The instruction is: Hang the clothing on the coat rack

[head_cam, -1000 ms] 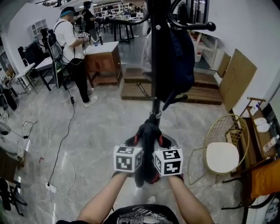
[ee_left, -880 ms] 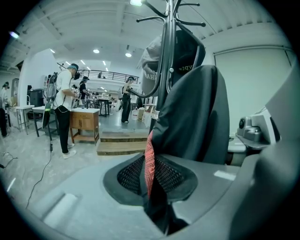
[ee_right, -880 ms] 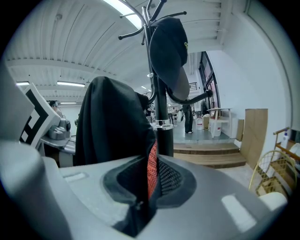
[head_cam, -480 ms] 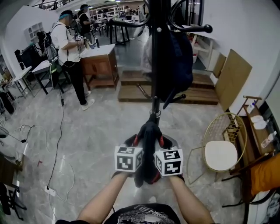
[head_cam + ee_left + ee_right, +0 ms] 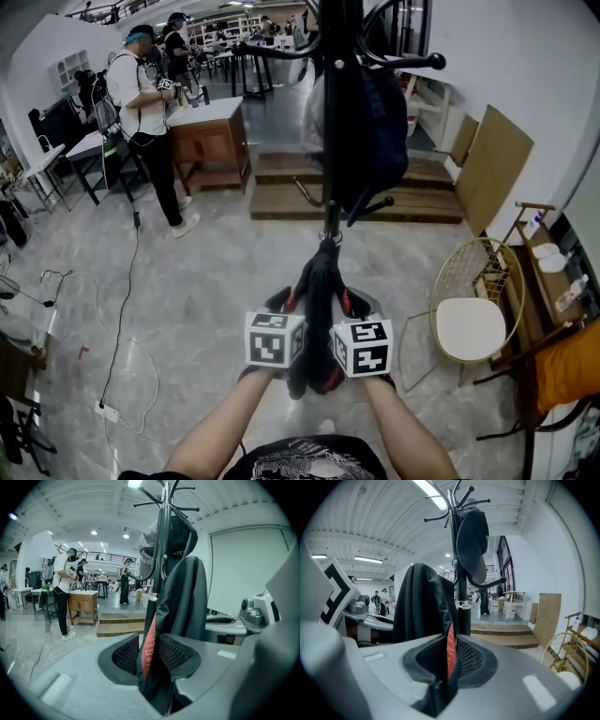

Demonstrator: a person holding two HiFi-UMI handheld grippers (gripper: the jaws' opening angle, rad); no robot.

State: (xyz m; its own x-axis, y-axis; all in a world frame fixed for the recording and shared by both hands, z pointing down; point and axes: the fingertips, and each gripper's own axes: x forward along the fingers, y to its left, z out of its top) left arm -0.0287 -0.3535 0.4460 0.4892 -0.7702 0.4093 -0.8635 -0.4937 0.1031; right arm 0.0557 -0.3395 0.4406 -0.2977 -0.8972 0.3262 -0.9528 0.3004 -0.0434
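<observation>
Left gripper [image 5: 151, 654] and right gripper [image 5: 449, 657] both pinch the soft, light black garment [image 5: 315, 281]; it probably hooks onto the coat rack [image 5: 331, 217] best by its collar.

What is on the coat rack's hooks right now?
A dark garment and a pale garment hang on the coat rack. The hooks that carry them are covered, and so is whatever is behind them.
</observation>
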